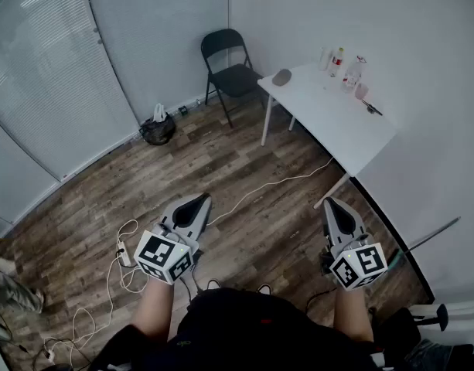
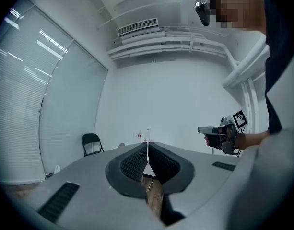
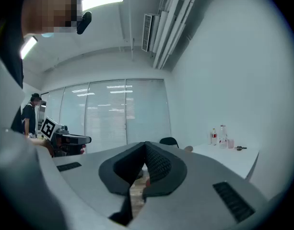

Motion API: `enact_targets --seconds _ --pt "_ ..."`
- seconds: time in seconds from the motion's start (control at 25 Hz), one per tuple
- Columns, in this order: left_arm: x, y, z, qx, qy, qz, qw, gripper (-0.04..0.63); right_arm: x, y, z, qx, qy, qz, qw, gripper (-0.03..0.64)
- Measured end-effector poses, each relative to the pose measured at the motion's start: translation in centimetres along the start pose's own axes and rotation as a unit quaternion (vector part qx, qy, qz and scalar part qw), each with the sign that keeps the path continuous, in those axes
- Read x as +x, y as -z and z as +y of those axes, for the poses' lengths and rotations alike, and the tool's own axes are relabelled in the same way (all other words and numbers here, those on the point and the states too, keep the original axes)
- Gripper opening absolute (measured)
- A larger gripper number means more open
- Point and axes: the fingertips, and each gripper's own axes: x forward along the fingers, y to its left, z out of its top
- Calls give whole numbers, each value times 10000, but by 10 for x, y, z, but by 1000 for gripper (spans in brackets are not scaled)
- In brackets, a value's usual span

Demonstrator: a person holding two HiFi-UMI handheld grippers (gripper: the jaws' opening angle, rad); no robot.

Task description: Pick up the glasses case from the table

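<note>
The left gripper and right gripper are held level, each with its jaws closed together on nothing, above the wooden floor. A wide stretch of floor separates them from the white surface, crossed only by a thin white cable. A black folding chair stands just beside the surface's far corner, with a black bag on the floor to its left. The grey glasses case lies at the surface's far-left corner, close to the edge and apart from the bottles.
</note>
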Motion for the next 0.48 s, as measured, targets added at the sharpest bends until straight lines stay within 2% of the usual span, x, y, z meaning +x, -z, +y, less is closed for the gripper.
enact_targets --seconds 0.48 --pt "-9 -2 4 -111 -73 -34 9999 28 0 -1 13 -129 -17 46 9999 18"
